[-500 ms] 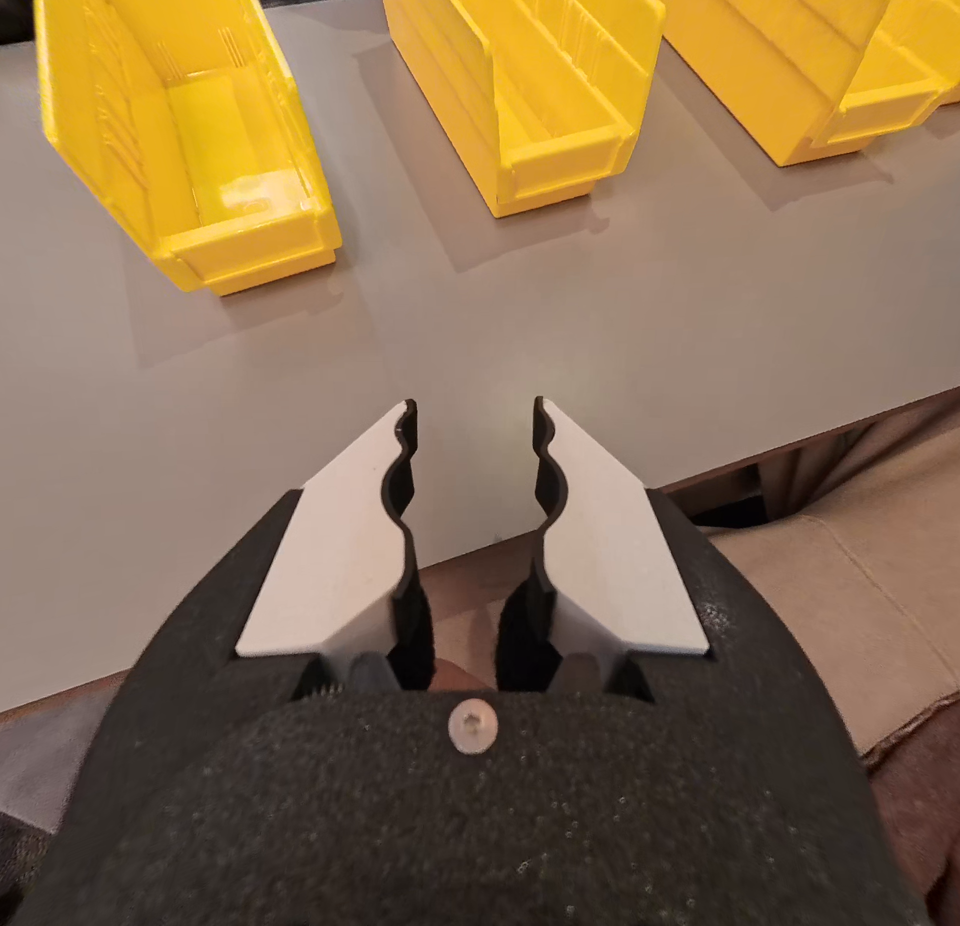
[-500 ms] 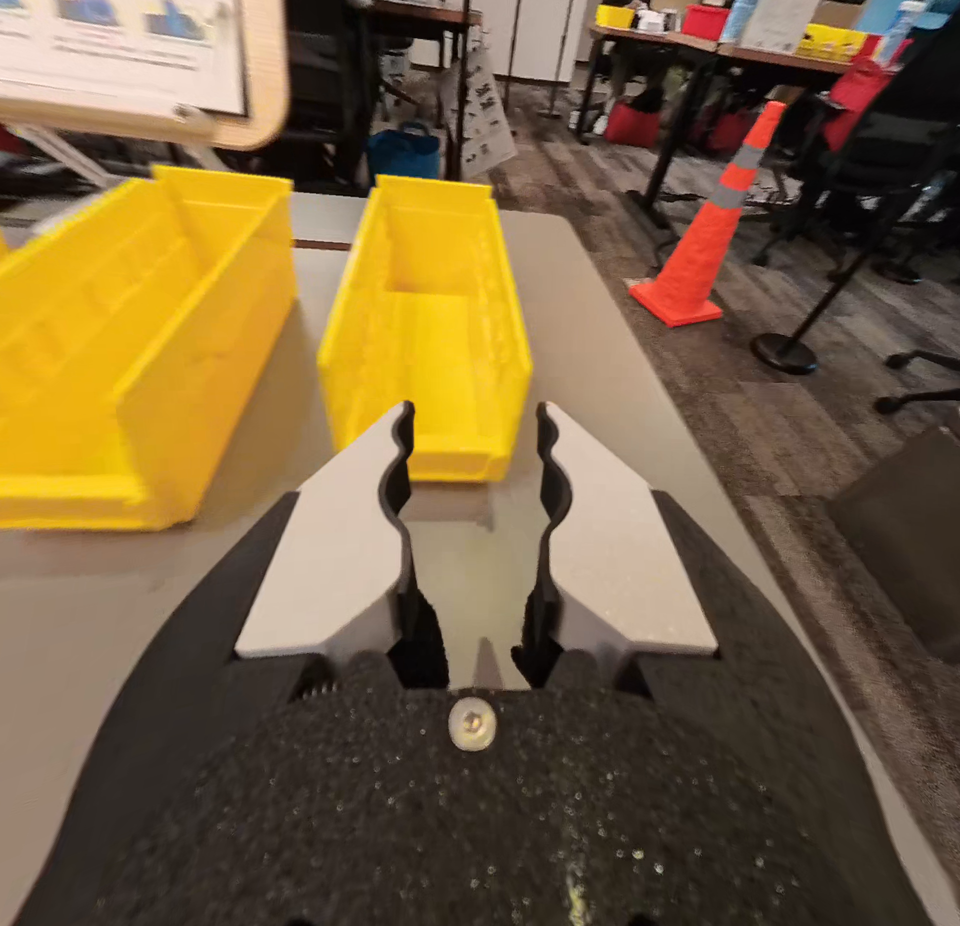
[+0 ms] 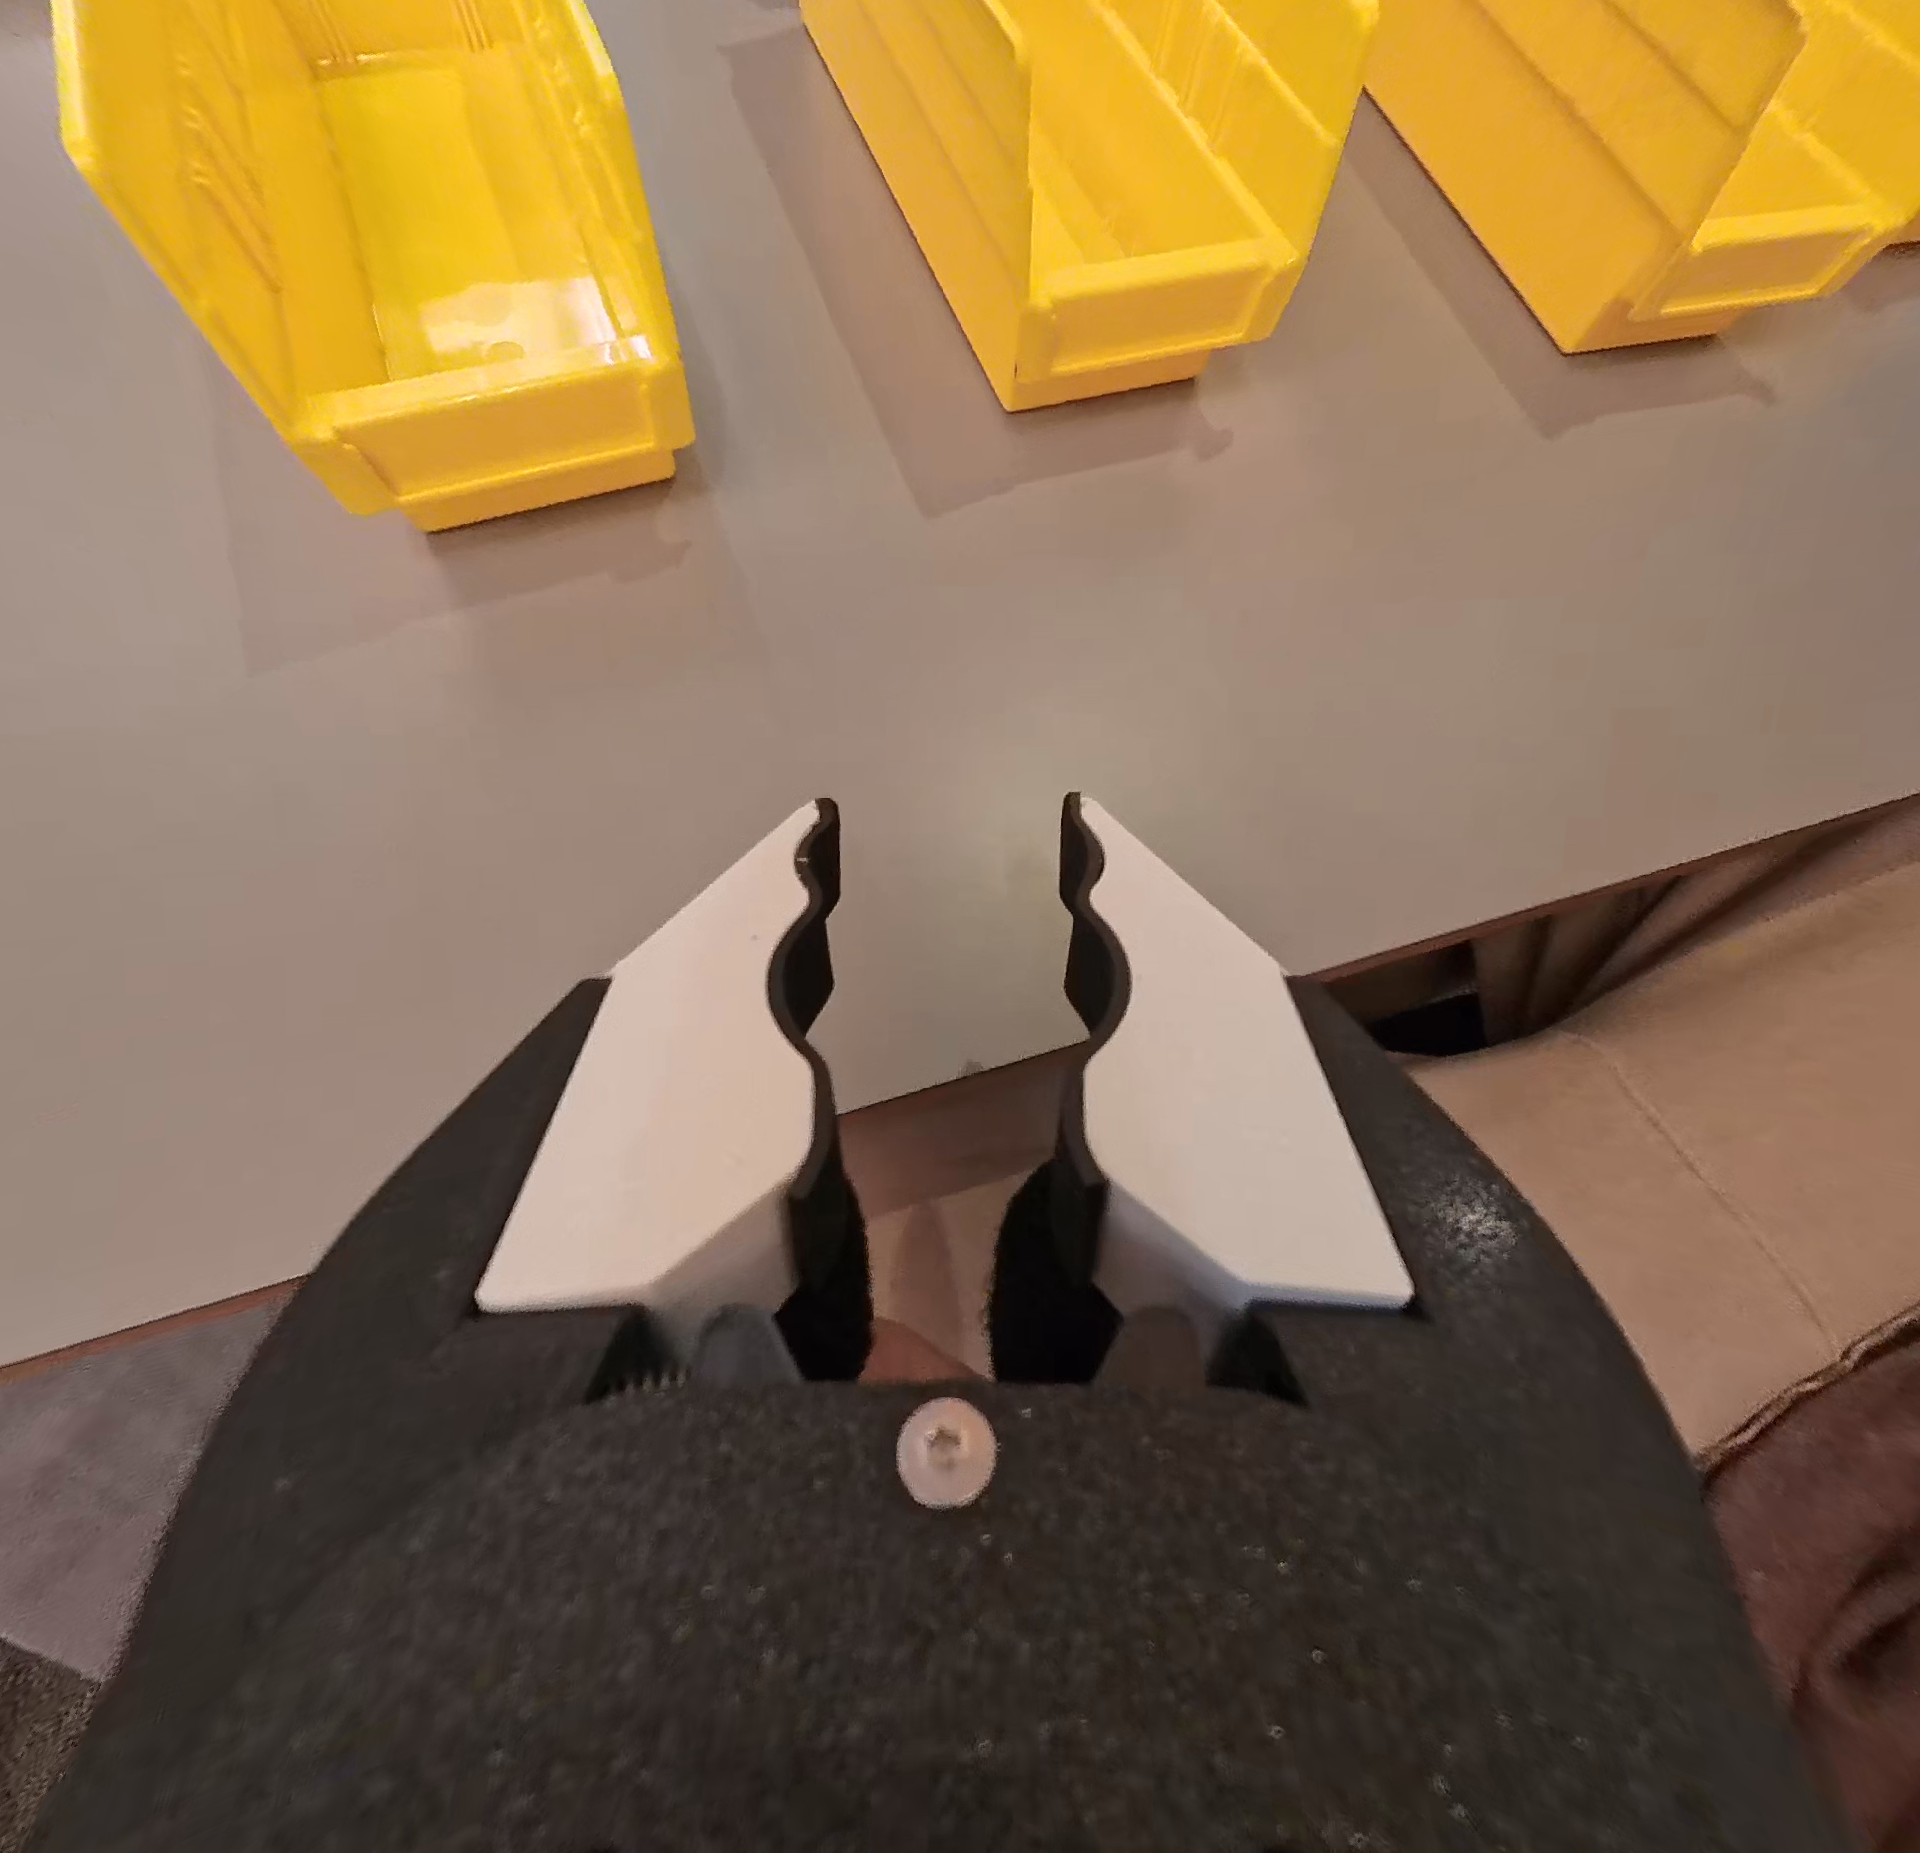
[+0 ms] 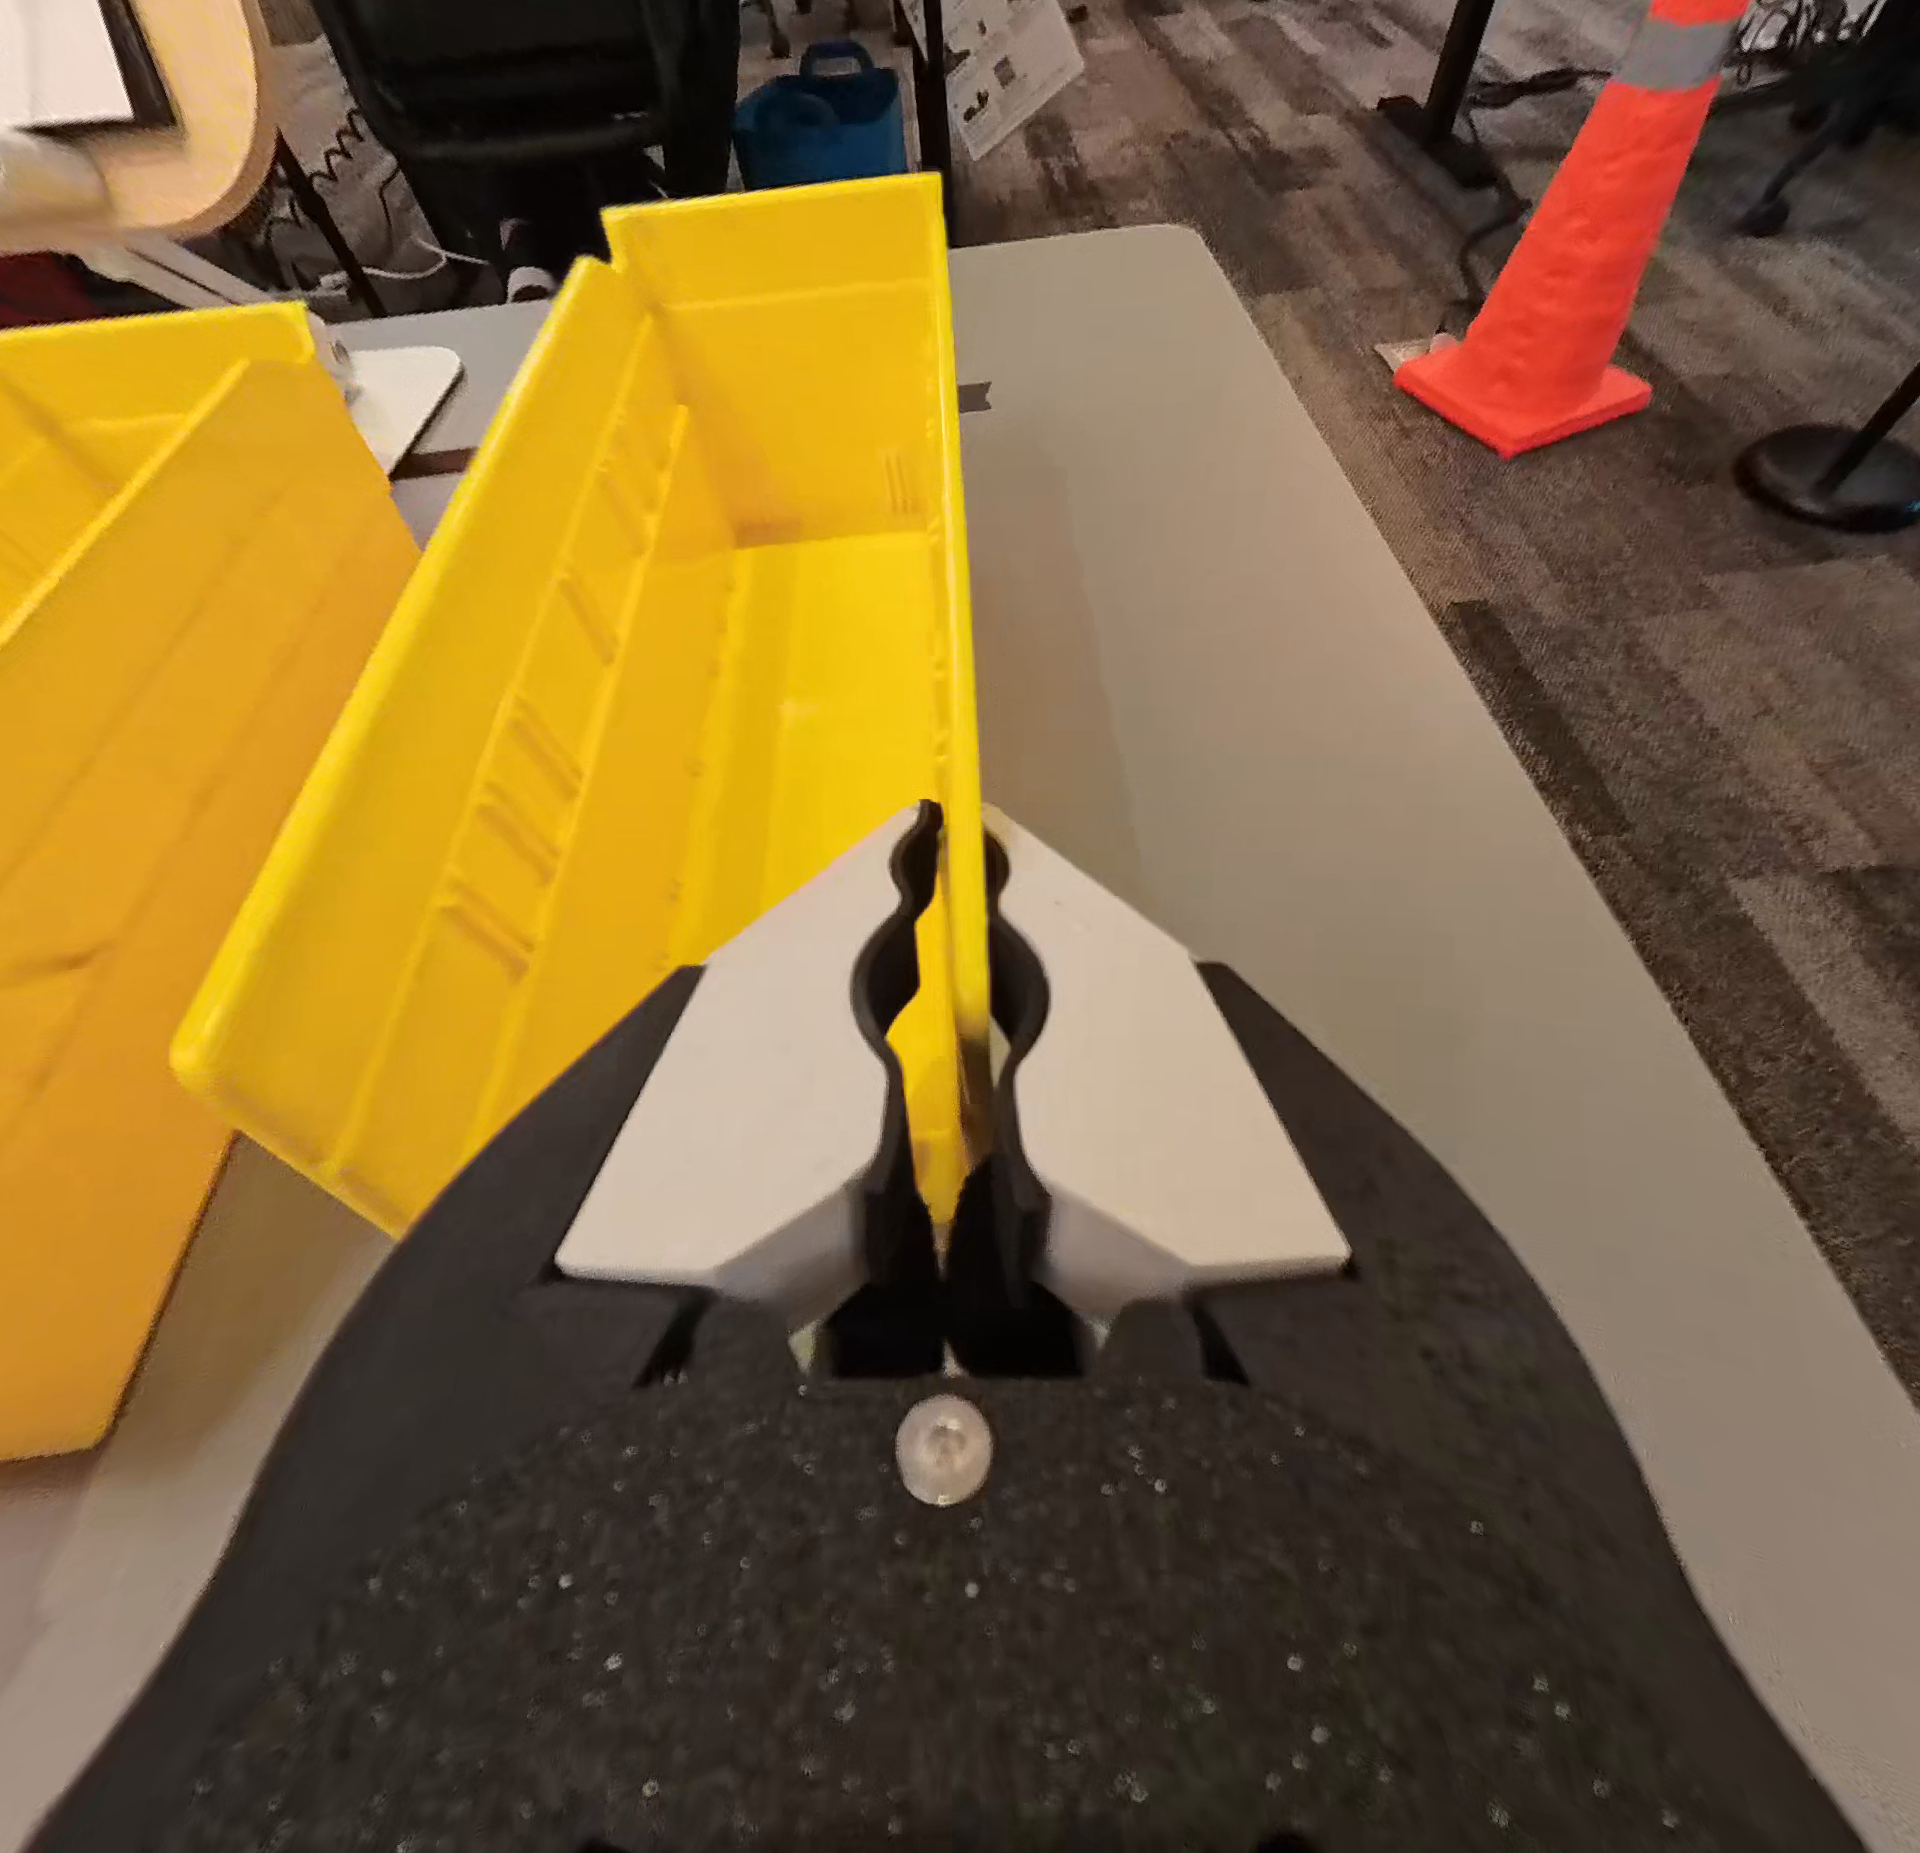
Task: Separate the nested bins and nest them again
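Observation:
In the right wrist view, my right gripper (image 4: pixel 961 816) is shut on the right side wall of a long yellow bin (image 4: pixel 644 743). The bin looks tilted, with its near left corner off the grey table (image 4: pixel 1247 764). A second yellow bin (image 4: pixel 156 764) stands to its left. In the left wrist view, my left gripper (image 3: pixel 948 816) is open and empty above the table's near edge. Beyond it stand a left bin (image 3: pixel 416 245), a middle bin (image 3: pixel 1122 193) and a right bin (image 3: pixel 1610 141), with part of another (image 3: pixel 1860 89) at the far right.
The table's right edge drops to carpet, where an orange cone (image 4: pixel 1590 245) and a black stand base (image 4: pixel 1829 473) are. A blue bucket (image 4: pixel 821 120) and chairs are behind the table. A person's leg in beige trousers (image 3: pixel 1662 1180) is at the table's near edge.
My right gripper moved forward onto the rightmost bin and shut on its right wall; that bin now looks tilted. My left gripper stayed open and hardly moved.

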Available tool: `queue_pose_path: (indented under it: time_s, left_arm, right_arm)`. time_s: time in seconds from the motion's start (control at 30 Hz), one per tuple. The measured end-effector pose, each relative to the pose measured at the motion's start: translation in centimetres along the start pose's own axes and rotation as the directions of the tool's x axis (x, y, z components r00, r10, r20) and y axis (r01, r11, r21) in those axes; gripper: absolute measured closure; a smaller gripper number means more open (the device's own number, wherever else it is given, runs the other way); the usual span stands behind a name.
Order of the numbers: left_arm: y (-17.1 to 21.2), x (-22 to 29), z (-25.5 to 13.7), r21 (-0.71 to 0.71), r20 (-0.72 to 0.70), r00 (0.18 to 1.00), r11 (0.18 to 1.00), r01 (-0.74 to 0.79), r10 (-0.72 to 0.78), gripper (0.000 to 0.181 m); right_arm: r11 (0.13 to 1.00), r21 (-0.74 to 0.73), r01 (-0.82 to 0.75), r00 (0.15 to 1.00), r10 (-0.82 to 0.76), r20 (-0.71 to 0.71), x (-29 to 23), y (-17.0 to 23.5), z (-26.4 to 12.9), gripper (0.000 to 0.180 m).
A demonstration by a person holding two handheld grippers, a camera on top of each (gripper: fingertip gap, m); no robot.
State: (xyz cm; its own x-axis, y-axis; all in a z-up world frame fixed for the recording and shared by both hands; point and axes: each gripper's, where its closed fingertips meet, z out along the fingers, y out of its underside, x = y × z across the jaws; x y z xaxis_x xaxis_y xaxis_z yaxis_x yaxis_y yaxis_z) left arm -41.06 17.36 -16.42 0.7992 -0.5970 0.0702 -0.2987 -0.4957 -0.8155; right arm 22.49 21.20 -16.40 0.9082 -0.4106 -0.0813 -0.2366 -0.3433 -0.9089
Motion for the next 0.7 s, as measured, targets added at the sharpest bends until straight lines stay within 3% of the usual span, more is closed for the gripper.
queue_pose_path:
  time_s: [0.27, 0.43, 0.6, 0.7]
  left_arm:
    - [-0.1, 0.4, -0.1, 0.004, -0.023, 0.999, 1.000, 0.024, -0.024, 0.142]
    - [-0.3, 1.3, 0.0, 0.004, -0.066, 0.997, 0.999, 0.043, -0.043, 0.143]
    - [-0.5, 2.4, 0.2, 0.004, -0.112, 0.992, 0.998, 0.057, -0.057, 0.147]
    - [-0.3, 3.1, 0.5, -0.023, -0.147, 0.986, 0.997, 0.070, -0.073, 0.147]
  right_arm:
    - [0.994, 0.057, -0.098, 0.995, 0.098, -0.007, -0.7, -2.6, -3.7, 0.177]
    - [0.967, 0.147, -0.209, 0.978, 0.205, 0.044, -2.9, -7.1, -8.4, 0.178]
    - [0.940, 0.253, -0.228, 0.971, 0.202, 0.126, -10.4, -13.0, -13.8, 0.177]
    - [0.925, 0.257, -0.282, 0.953, 0.239, 0.186, -16.8, -14.3, -15.6, 0.177]
